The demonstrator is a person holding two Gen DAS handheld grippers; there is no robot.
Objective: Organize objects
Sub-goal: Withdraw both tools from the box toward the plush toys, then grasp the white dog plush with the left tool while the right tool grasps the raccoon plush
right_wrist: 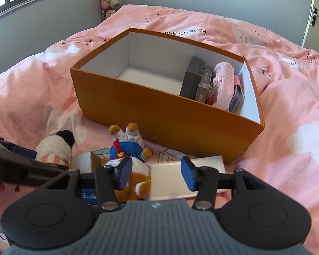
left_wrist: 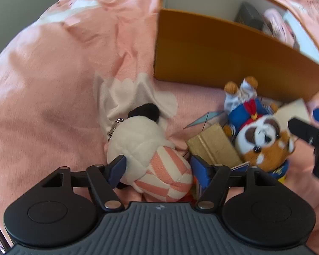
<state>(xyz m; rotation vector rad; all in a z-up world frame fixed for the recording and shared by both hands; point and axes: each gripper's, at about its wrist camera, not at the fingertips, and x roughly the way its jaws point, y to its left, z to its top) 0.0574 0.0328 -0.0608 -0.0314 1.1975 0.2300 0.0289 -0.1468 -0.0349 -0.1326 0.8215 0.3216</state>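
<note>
a few things stand in the orange box (right_wrist: 170, 114); my left gripper (left_wrist: 157, 167) brackets the striped plush (left_wrist: 151, 155) before it, unclamped; right gripper (right_wrist: 155, 175) agape, empty.

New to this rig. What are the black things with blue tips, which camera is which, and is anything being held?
There is no robot arm. A person holds a two-finger gripper in each hand, and each gripper carries a fisheye camera that looks forward along its fingers, so the black frame with blue pads at the bottom of each picture is the gripper itself.

In the left wrist view, the left gripper is open, its fingers on either side of a white plush with pink stripes. Whether the pads touch it is hard to tell, so it is not clearly held.

In the right wrist view, the right gripper is open and holds nothing. It hovers over a raccoon plush in blue clothes and a flat white box.

Everything lies on a pink bedspread. Behind stands an open orange box, with a few small items packed at one end.
</note>
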